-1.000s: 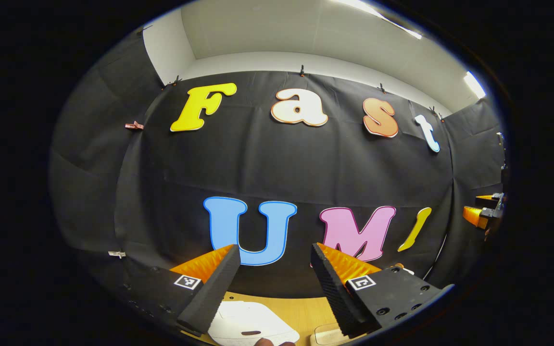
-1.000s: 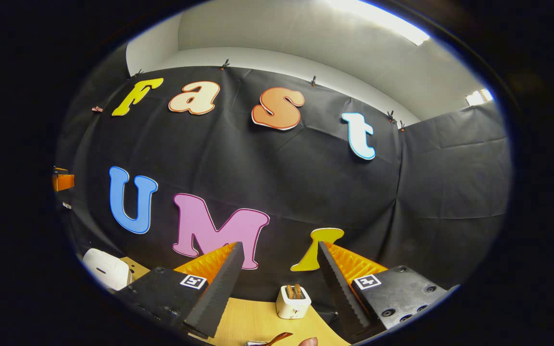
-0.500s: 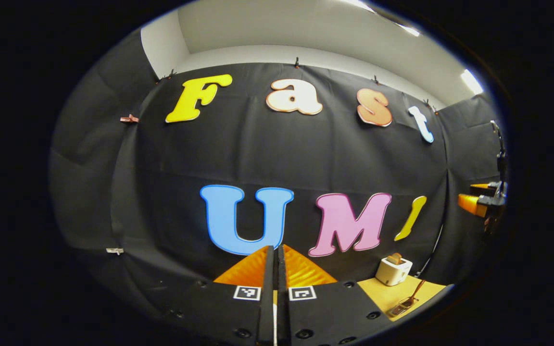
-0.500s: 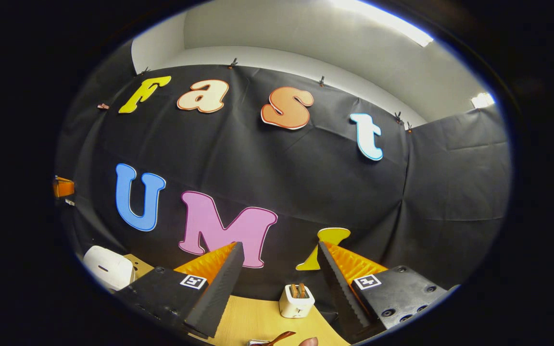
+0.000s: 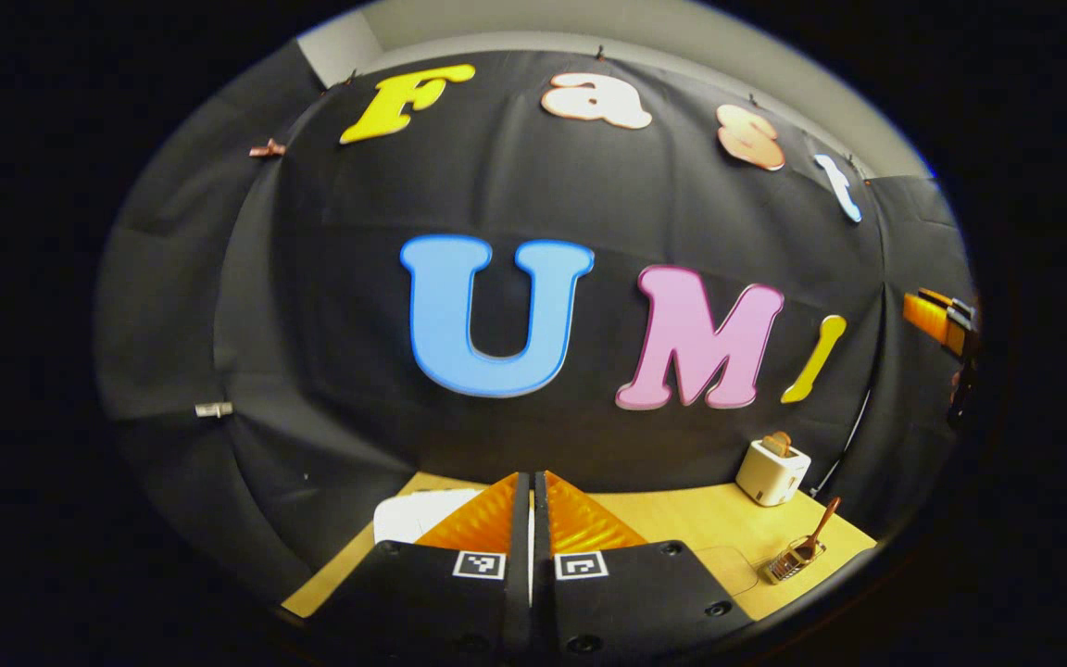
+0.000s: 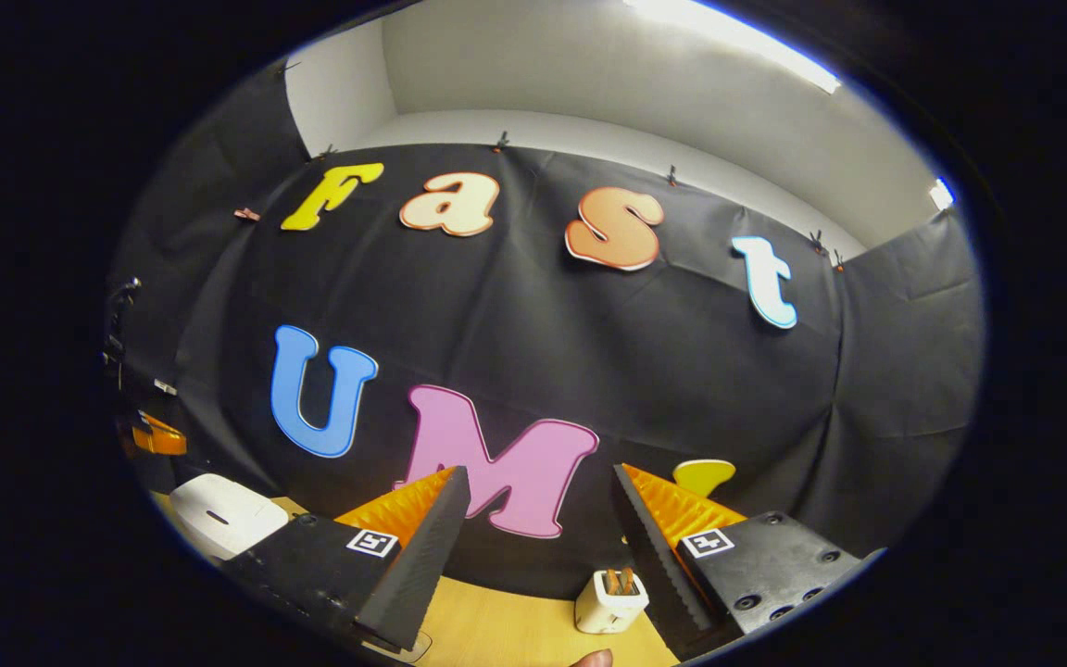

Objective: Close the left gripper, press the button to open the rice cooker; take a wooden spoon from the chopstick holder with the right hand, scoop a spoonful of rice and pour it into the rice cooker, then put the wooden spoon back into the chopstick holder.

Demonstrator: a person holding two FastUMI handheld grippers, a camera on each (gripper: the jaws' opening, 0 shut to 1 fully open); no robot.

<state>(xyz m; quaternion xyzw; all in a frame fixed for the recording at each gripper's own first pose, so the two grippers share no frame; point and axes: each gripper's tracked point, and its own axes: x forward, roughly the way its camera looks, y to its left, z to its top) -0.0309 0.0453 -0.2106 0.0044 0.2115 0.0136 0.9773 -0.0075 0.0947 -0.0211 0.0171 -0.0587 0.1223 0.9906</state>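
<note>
With my left gripper (image 5: 531,491) clenched flat, finger against finger and holding nothing, I'm making a blunt tip for pressing, which is why it's aimed low over the wooden table (image 5: 682,523). I'm looking at the white rice cooker (image 5: 408,514) just left of that tip, lid down, so I judge the button press isn't done yet. Over to my right I'm spotting the wooden spoon (image 5: 819,526) standing tilted in the chopstick holder (image 5: 791,563), near the toaster (image 5: 772,471). I'm keeping my right gripper (image 6: 543,519) released, fingers spread and empty, raised above the table, ready for that spoon
</note>
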